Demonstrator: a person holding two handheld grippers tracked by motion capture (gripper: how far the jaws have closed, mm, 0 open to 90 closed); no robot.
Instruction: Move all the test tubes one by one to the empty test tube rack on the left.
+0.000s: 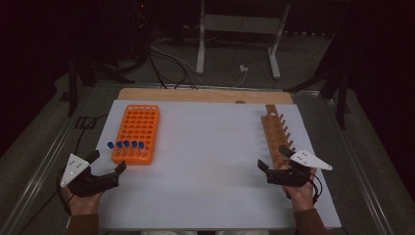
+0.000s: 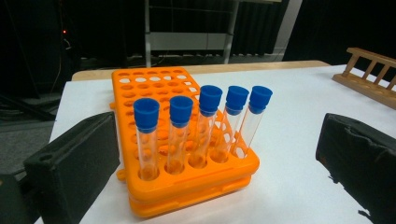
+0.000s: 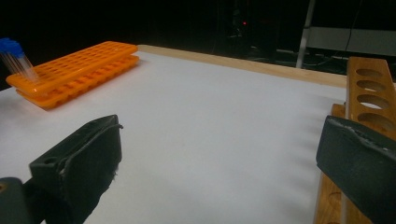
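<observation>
With five blue-capped tubes point(image 2: 204, 128) standing in the near row of the orange rack point(image 1: 136, 133), at ten o'clock on the sheet, better to bring the wide-open, empty left gripper point(image 1: 106, 162) squarely around one tube, keeping the equally spread, empty right gripper point(image 1: 274, 158) by the wooden rack point(image 1: 275, 135) at three o'clock

white table sheet point(image 1: 205, 166) | metal stand point(image 1: 240, 29) on floor behind | cables point(image 1: 166, 63) beside it

- Your left tool point(image 1: 108, 164) is black, with two blocky, matte jaws and a pale grey three-cornered plate dotted with small dark marks.
- Your right tool point(image 1: 274, 157) matches it, trailing a thin black cable.
- You wear brown sleeves point(image 1: 83, 225).
</observation>
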